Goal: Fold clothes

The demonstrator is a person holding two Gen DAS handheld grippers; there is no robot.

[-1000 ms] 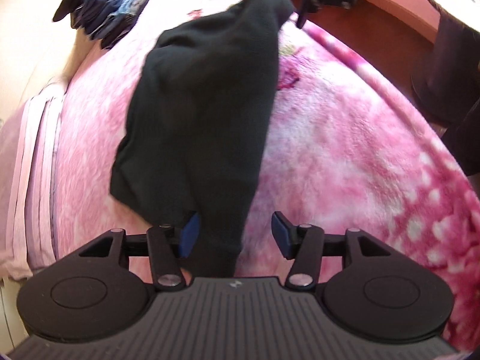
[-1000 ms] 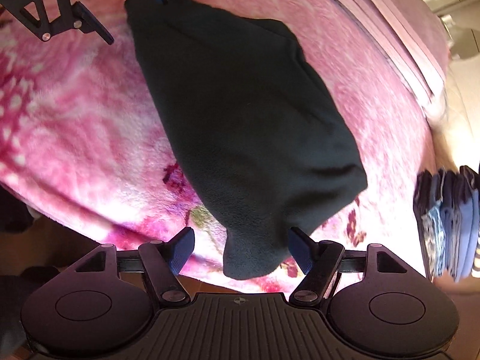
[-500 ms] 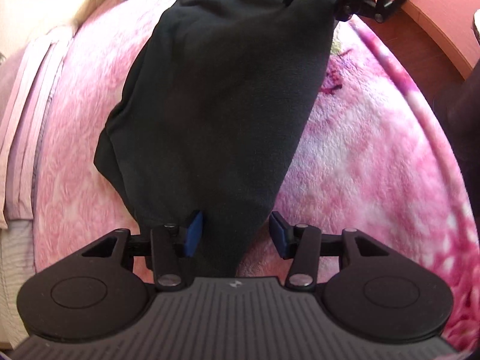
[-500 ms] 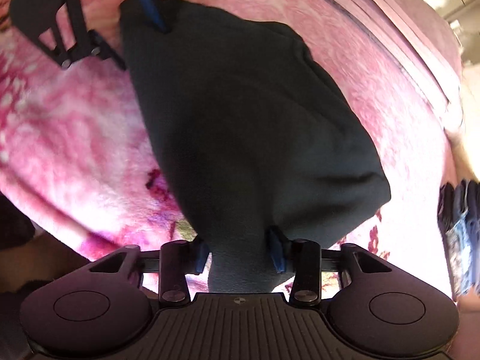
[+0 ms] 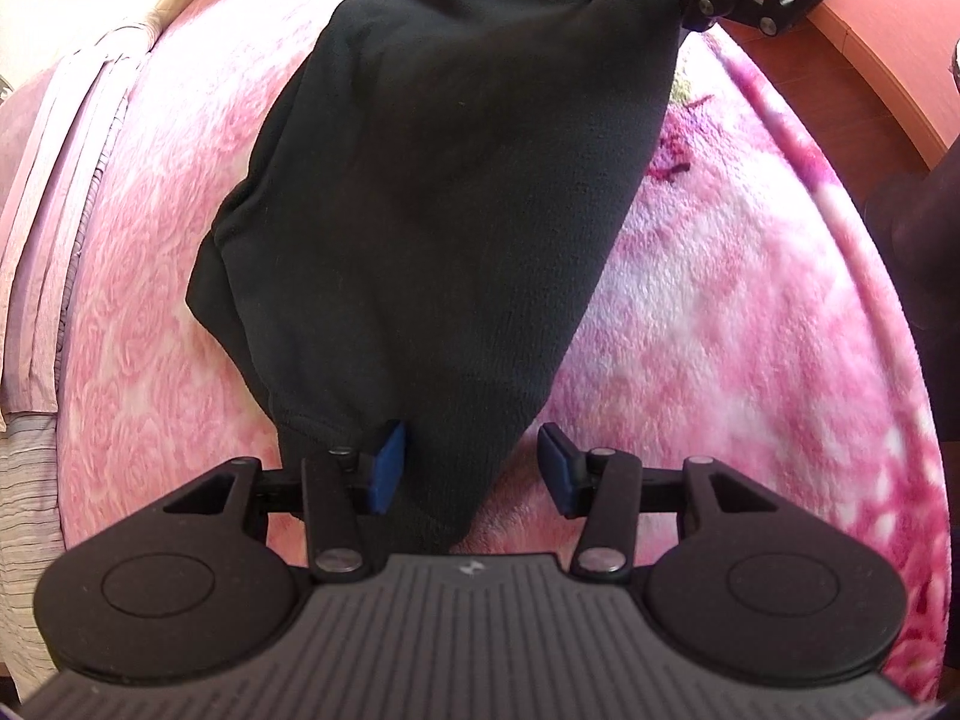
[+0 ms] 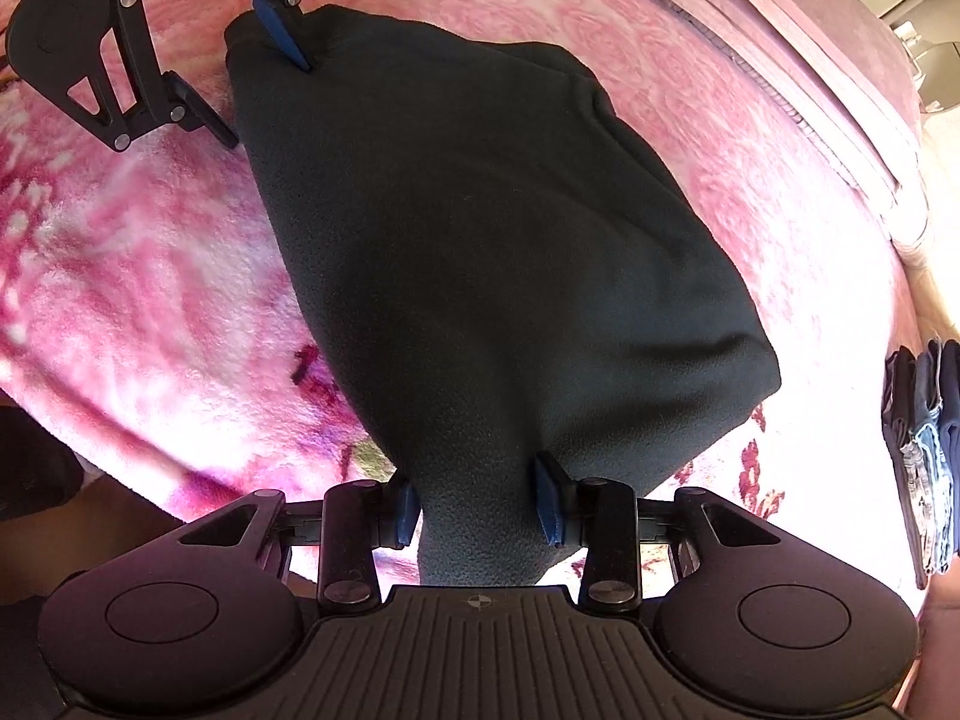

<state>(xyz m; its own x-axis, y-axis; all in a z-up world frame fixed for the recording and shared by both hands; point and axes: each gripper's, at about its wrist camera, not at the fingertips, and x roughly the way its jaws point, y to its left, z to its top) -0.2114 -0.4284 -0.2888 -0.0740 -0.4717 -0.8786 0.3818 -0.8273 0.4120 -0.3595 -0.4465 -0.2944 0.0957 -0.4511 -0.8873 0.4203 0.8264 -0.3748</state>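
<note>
Black fleece garment lay on the pink floral blanket, stretched between the two grippers, one end in each. A second before it sat further off and looked more bunched; by now both grippers had closed in and it filled most of each view.

Right gripper: jaws had gone from wide to narrow, both blue pads pressed on a bunched end of the fleece, holding it. Left gripper: opening barely changed; its left pad touched the cloth, its right pad stood apart with pink blanket showing in the gap, so the cloth end sat between the jaws, not clamped.

Both grippers pointed steeply down at the bed and faced each other across the garment. The left one had rolled since the earlier frame.

Past the right gripper's right side, folded clothes stood stacked. A striped sheet edge showed left of the left gripper.
</note>
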